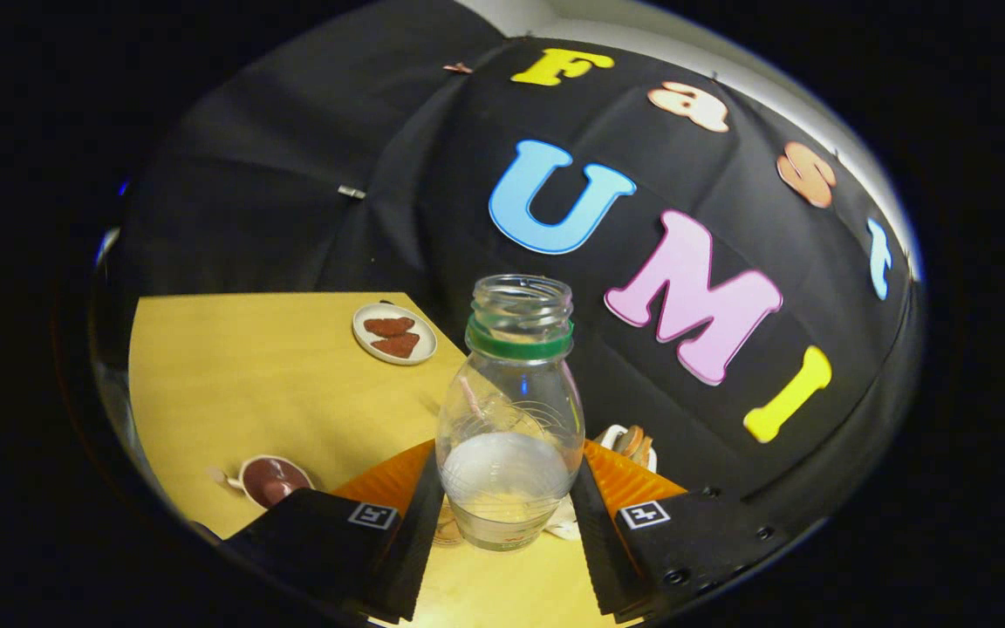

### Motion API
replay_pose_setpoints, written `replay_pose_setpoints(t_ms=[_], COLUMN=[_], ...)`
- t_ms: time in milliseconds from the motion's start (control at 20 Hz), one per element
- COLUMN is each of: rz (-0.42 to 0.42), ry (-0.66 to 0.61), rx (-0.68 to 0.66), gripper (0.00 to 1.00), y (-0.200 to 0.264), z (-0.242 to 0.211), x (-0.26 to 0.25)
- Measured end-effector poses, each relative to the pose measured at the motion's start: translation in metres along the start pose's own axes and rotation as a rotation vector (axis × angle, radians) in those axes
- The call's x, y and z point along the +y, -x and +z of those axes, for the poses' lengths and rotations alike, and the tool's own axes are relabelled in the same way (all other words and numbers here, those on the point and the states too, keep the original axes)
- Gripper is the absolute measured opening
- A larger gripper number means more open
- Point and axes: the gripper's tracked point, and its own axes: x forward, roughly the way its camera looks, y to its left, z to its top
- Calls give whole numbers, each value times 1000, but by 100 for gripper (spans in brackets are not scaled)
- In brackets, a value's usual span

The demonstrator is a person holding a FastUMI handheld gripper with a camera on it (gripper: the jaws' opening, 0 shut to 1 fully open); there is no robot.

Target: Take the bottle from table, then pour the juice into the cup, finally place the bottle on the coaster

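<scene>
Both fingers [509, 515] around bottle [511, 419]

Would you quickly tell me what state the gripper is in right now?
Gripper: shut on the clear bottle, one finger pressing each side, holding it upright.

Black cloth wall [311, 201] is hanging behind the table, folding into creases and meeting at a seam with a small metal clip [351, 191]. A pale strip of room wall [782, 74] is showing above the cloth's upper edge. Yellow wooden table [276, 384] is running up to the cloth, its far edge lying against it. Light is falling evenly on the tabletop, the cloth staying dim.
</scene>
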Motion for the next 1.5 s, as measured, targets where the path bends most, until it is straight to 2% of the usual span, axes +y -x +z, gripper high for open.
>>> replay_pose_setpoints(t_ms=[300, 500, 900, 1300, 1500], rz=[64, 84, 111, 132, 109], ry=[-258, -385, -326, -323, -338], rx=[-67, -48, -48, -14, -15], gripper=[77, 77, 77, 79, 80], y=[-22, -46, -84, -92, -96], z=[-26, -63, -104, -133, -133], x=[-8, -1, 10, 21, 13])
